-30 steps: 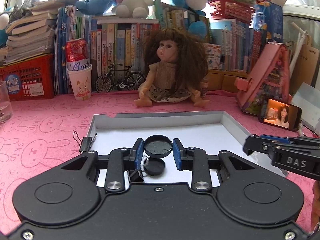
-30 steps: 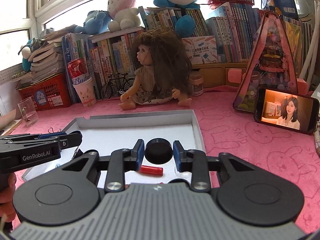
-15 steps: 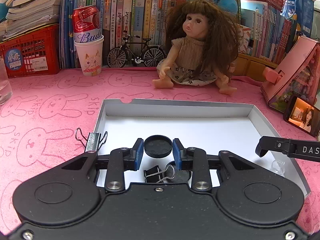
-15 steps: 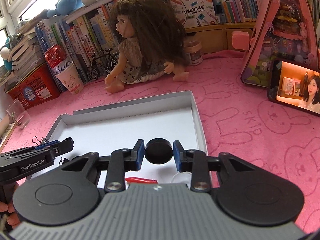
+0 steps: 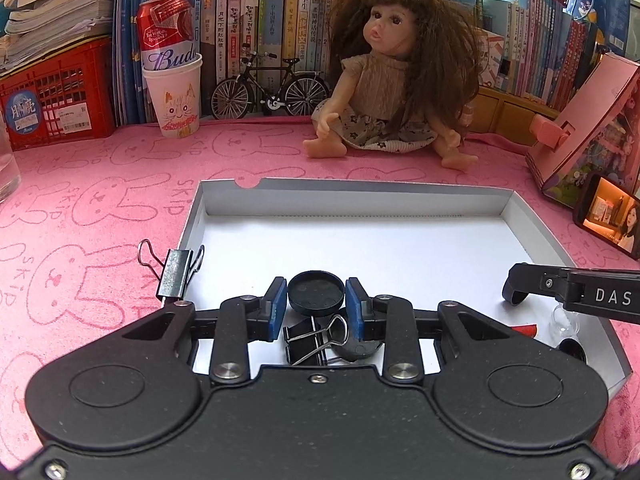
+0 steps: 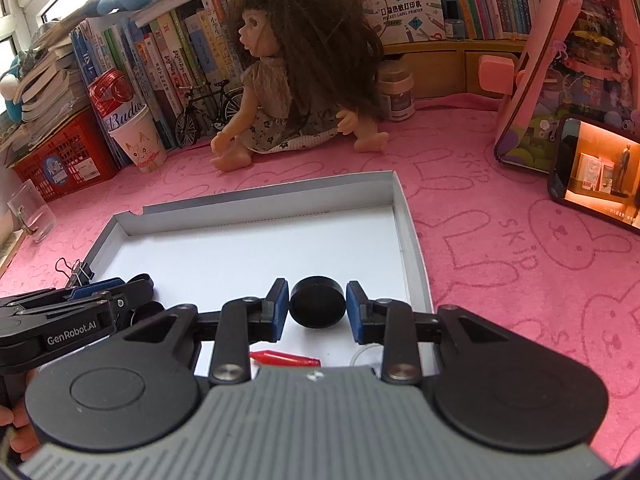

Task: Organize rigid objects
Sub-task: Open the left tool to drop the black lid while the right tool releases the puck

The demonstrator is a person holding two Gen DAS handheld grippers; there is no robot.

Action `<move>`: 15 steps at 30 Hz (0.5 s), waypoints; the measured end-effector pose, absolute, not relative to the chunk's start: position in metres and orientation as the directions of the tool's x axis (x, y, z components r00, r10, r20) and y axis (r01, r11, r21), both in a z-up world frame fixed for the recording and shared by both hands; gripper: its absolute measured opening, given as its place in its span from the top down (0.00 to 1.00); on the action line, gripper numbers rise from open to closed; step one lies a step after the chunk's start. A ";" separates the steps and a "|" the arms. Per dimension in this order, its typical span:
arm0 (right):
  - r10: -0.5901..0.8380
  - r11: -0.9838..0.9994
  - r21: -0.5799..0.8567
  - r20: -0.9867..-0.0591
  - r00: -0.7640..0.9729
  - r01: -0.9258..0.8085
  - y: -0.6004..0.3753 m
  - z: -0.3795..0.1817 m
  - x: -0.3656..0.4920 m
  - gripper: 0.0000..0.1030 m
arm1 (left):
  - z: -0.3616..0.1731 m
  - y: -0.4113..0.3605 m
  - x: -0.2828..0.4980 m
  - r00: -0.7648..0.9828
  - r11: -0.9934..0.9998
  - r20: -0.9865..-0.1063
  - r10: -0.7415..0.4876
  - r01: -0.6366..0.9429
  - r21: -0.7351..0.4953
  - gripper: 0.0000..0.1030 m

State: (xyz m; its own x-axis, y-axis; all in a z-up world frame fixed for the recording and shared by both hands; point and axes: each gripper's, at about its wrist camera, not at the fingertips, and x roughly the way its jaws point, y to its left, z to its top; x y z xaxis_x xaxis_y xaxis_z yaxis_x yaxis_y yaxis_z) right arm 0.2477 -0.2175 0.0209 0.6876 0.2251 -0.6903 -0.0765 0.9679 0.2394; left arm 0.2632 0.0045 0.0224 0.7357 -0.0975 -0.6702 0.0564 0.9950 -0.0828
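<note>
My left gripper is shut on a black round cap, hollow side up, over the near part of a shallow white box. Under it lie a black binder clip and another dark round piece. My right gripper is shut on a solid black round disc above the box's near right corner. A red pen-like piece and a clear ring lie below it. The left gripper shows at the left of the right wrist view.
A silver binder clip grips the box's left wall. A doll, paper cup with a can, toy bicycle, red crate, glass, pink toy house and phone stand on the pink cloth.
Both grippers, still clamping their black pieces, tilted downward and moved in over the box; the box now fills more of both views and the plush toys left the frame.
</note>
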 end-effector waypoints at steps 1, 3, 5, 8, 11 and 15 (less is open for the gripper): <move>0.225 0.967 0.242 -0.690 0.688 -0.074 -0.218 0.021 0.247 0.64 | 0.022 0.004 0.263 0.735 0.995 -0.671 -0.098 0.057 -0.083 0.71; 0.228 0.967 0.245 -0.688 0.689 -0.074 -0.218 0.021 0.246 0.62 | 0.023 0.004 0.261 0.738 0.995 -0.668 -0.097 0.060 -0.079 0.70; 0.236 0.964 0.252 -0.682 0.692 -0.080 -0.218 0.021 0.245 0.62 | 0.023 0.004 0.259 0.741 0.995 -0.665 -0.094 0.061 -0.073 0.64; 0.236 0.964 0.251 -0.675 0.699 -0.084 -0.217 0.023 0.242 0.57 | 0.026 0.004 0.256 0.748 0.995 -0.657 -0.096 0.063 -0.073 0.59; 0.237 0.964 0.250 -0.665 0.708 -0.088 -0.217 0.026 0.238 0.45 | 0.028 0.004 0.252 0.750 0.995 -0.654 -0.101 0.064 -0.080 0.51; 0.235 0.965 0.243 -0.647 0.725 -0.096 -0.215 0.031 0.231 0.39 | 0.033 0.003 0.246 0.761 0.994 -0.641 -0.106 0.069 -0.081 0.45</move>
